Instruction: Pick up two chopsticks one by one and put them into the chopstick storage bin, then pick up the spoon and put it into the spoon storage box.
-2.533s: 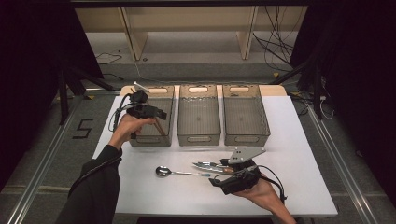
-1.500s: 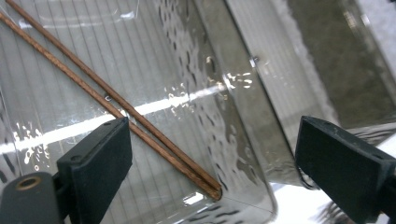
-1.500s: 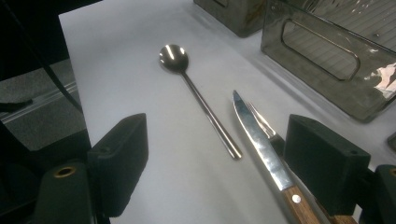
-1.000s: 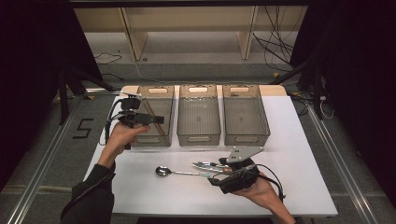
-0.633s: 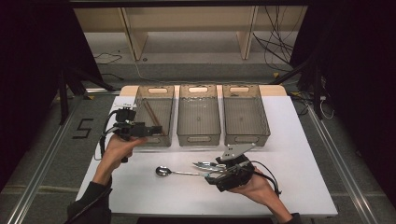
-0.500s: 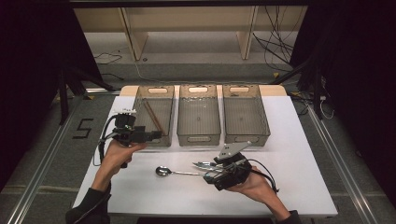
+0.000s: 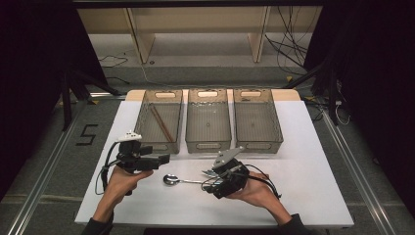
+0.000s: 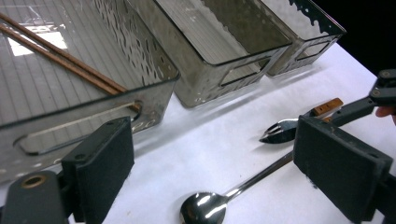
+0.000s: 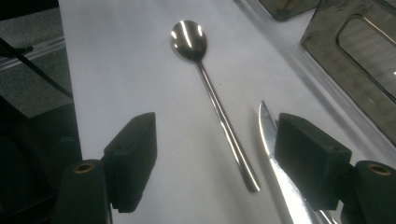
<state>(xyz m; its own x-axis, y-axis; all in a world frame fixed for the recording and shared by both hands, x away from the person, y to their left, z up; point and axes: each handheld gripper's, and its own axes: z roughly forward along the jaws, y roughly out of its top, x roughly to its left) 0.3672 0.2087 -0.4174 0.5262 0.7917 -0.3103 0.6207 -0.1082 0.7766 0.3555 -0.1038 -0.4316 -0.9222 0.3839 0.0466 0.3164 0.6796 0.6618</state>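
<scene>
Starting at the left of the high view: our left gripper [image 7: 164, 158] hovers w/ jaws spread, nothing between them, just in front of the left bin [image 7: 157, 121], which has a pair of chopsticks [image 7: 160, 122] lying inside. In the left gripper view the near wall of that bin sits close to the left jaw, so if we swing that hand fwd carelessly we'd prob. knock the bin or shove it out of line w/ the middle bin [image 7: 208, 120] and right bin [image 7: 257, 119]. Next over, the spoon [image 7: 182, 180] lies flat on the white table [image 7: 313, 166], bowl toward our left hand, handle running toward the right gripper [image 7: 209, 182]. That one is also released, jaws wide; in the right gripper view the spoon handle [image 9: 224, 121] lies between the jaws but nearer the right one, and a fork [image 9: 280, 172] lies just beside, partly under that right jaw. Main risk as we judge it: closing from here could pinch fork and spoon together, or skid the thin handle sideways on the smooth top instead of lifting it. A flat, slick handle may also pivot in the pads once up, esp. if grabbed near the end. Both grippers converge near the spoon, so a clash is poss. too.
</scene>
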